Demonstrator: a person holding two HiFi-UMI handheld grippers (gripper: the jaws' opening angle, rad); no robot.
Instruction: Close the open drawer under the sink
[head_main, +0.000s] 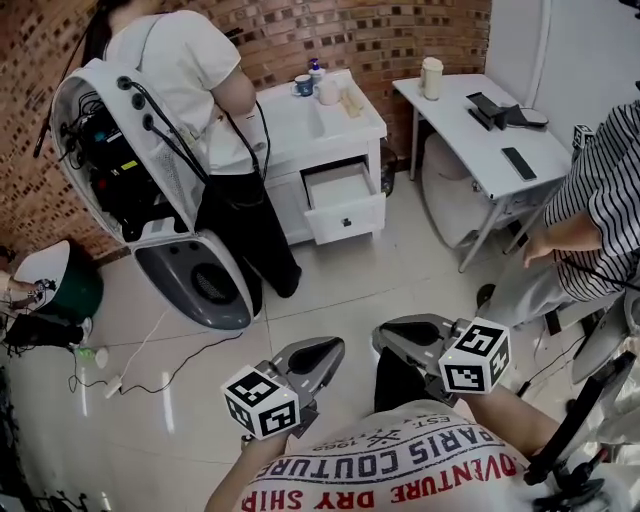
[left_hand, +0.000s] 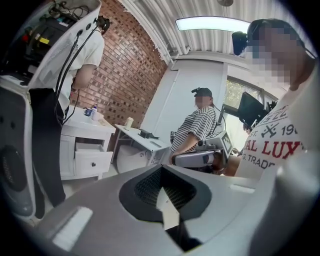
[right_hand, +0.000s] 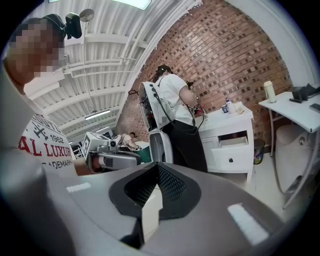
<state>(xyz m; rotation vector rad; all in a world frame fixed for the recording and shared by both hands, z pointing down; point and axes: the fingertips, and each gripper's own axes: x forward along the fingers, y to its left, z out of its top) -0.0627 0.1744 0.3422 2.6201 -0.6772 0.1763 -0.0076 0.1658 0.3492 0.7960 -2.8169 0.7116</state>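
Observation:
The white sink cabinet (head_main: 322, 128) stands against the brick wall across the room. Its upper drawer (head_main: 345, 208) is pulled out, with a small dark knob on its white front. The same open drawer (left_hand: 93, 160) is at the left in the left gripper view, and the drawer (right_hand: 231, 155) is at the right in the right gripper view. My left gripper (head_main: 333, 349) and right gripper (head_main: 386, 336) are held close to my body, far from the cabinet. Both are shut with nothing between their jaws.
A person in a white shirt (head_main: 200, 70) stands at the cabinet's left side beside a large white pod-shaped machine (head_main: 130, 170). A white table (head_main: 490, 120) stands right of the cabinet. A person in a striped shirt (head_main: 600, 195) sits at the right. Cables lie on the tiled floor (head_main: 130, 375).

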